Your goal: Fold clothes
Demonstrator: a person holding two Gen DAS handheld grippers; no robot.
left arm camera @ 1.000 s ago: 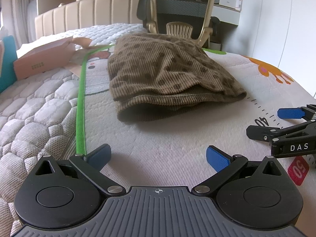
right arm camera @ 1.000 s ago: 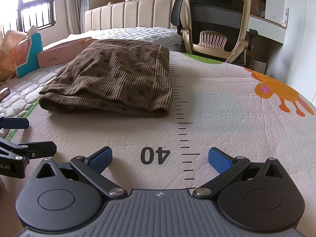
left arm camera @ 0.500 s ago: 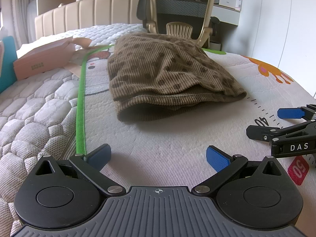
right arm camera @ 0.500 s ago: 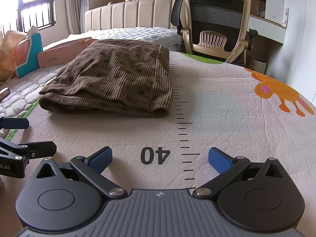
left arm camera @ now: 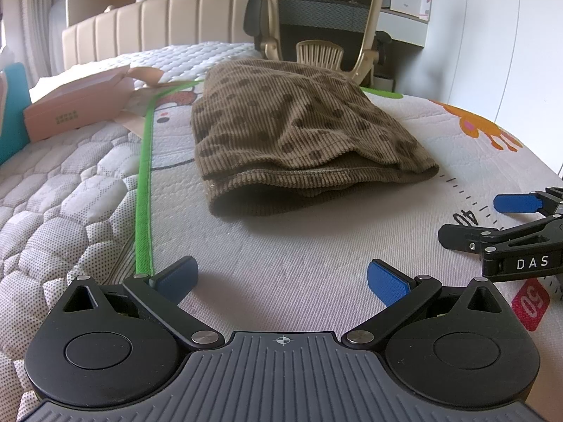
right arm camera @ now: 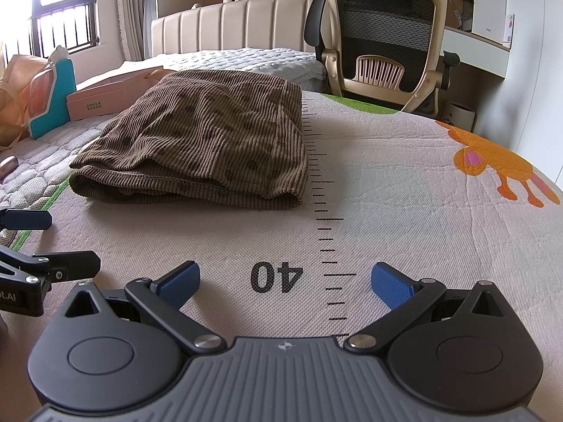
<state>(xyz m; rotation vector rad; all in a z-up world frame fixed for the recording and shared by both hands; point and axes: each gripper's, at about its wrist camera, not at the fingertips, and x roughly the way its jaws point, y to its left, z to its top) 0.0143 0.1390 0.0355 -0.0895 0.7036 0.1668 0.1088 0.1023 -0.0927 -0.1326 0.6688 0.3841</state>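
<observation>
A brown corduroy garment with dark dots [left arm camera: 292, 133] [right arm camera: 211, 144] lies folded in a thick stack on the printed mat [left arm camera: 281, 256] [right arm camera: 387, 211]. My left gripper [left arm camera: 281, 279] sits low on the mat in front of the garment's near edge, open, nothing between its blue pads. My right gripper [right arm camera: 285, 279] rests to the right over the printed "40", also open and empty. Each gripper shows at the edge of the other's view: the right gripper [left arm camera: 503, 218] and the left gripper [right arm camera: 45, 239].
A pink box [left arm camera: 70, 112] [right arm camera: 102, 100] and a teal item [right arm camera: 52, 102] lie on the quilted mattress [left arm camera: 52, 193] to the left. An office chair [right arm camera: 383, 38] stands behind the mat, beside a desk [right arm camera: 475, 49]. A green border strip [left arm camera: 144, 193] edges the mat.
</observation>
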